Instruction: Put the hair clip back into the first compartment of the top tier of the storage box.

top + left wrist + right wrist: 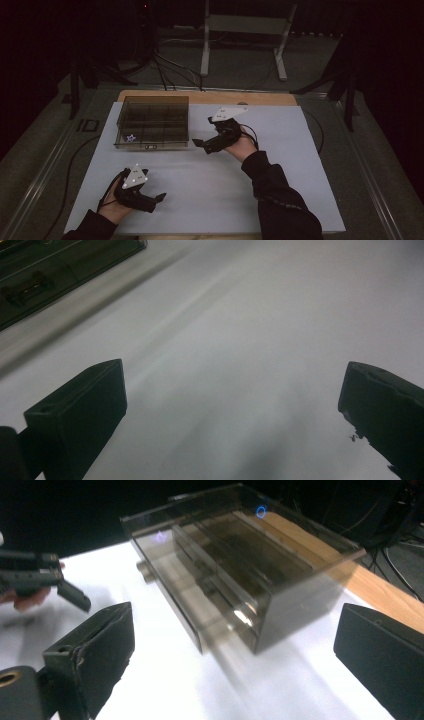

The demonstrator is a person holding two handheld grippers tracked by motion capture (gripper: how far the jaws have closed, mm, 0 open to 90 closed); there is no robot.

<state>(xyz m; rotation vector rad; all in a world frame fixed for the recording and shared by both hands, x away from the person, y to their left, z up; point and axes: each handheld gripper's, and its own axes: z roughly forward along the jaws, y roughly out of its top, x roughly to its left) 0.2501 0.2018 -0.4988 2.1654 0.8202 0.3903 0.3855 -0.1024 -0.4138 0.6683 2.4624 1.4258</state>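
Note:
A smoky see-through drawer box (152, 121) stands at the back left of the white table top (280, 165), with small handles on its front (150, 146). My right gripper (202, 132) hovers just right of the box, jaws wide apart and pointing at it. In the right gripper view the box (240, 575) lies ahead between the open jaws of my right gripper (230, 650), which hold nothing. My left gripper (155, 192) sits low near the front left of the table, open. In the left gripper view my left gripper (235, 405) has bare white table between its jaws, with the box corner (50, 275) at top left.
A wooden strip (210, 97) runs along the table's far edge behind the box. Beyond it stand a white metal frame (245, 30) and loose cables (170, 70) on the floor. The left hand's gripper (40, 580) appears at the left of the right gripper view.

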